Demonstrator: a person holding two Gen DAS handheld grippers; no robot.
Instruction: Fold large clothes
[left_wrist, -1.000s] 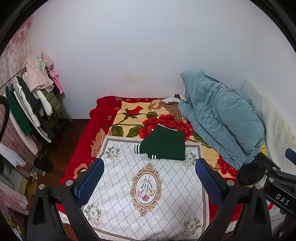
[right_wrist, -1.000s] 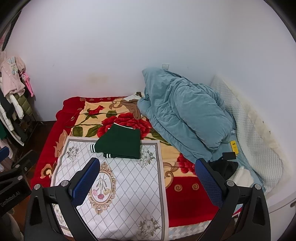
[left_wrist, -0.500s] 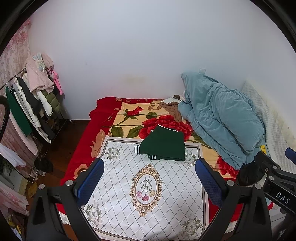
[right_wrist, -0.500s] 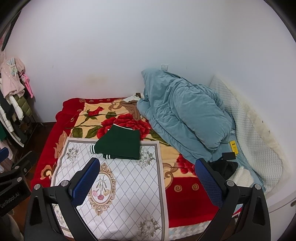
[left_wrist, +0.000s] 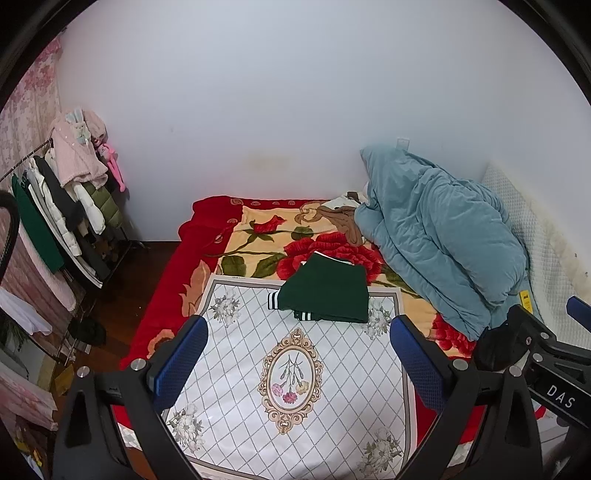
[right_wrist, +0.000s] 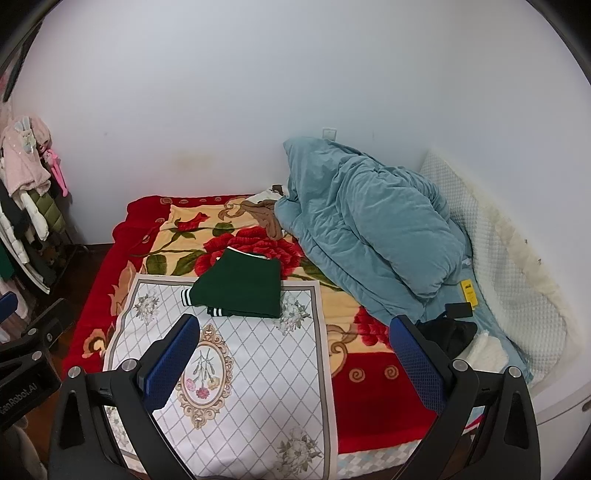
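A dark green garment (left_wrist: 327, 291) with white-striped cuffs lies folded into a neat rectangle at the far end of a white floral cloth (left_wrist: 295, 373) on the bed. It also shows in the right wrist view (right_wrist: 240, 290). My left gripper (left_wrist: 295, 363) is open and empty, held above the near part of the cloth, well short of the garment. My right gripper (right_wrist: 291, 354) is open and empty too, above the cloth's right side.
A red rose blanket (left_wrist: 266, 236) covers the bed. A bulky teal duvet (left_wrist: 439, 236) is heaped at the right against the wall, with a white pillow (right_wrist: 495, 258) and dark items (right_wrist: 448, 332) beside it. A clothes rack (left_wrist: 62, 206) stands at the left.
Both views shifted very slightly; the garment and the cloth lie as before, and both grippers stay open.
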